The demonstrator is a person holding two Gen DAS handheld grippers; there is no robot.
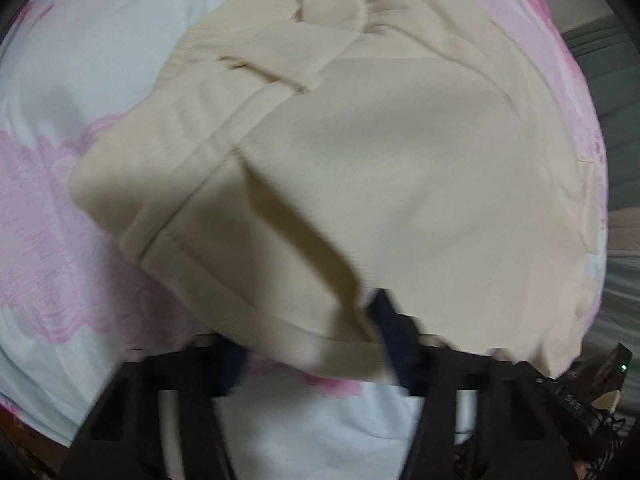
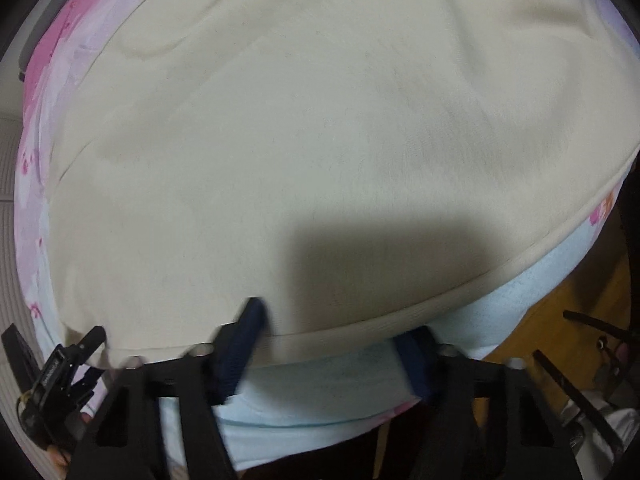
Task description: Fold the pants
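Note:
Cream pants lie on a pale blue and pink flowered bedsheet. In the left wrist view the hem end is folded over the rest, with belt loops towards the top. My left gripper is open, its navy pads at the near hem edge, one pad over the cloth. In the right wrist view the pants fill most of the frame as a smooth flat panel. My right gripper is open, its pads straddling the near edge of the cloth.
The bed's edge shows at the right of the left wrist view, with grey-green fabric beyond. A wooden floor lies past the sheet's corner in the right wrist view. The other gripper shows at the lower left.

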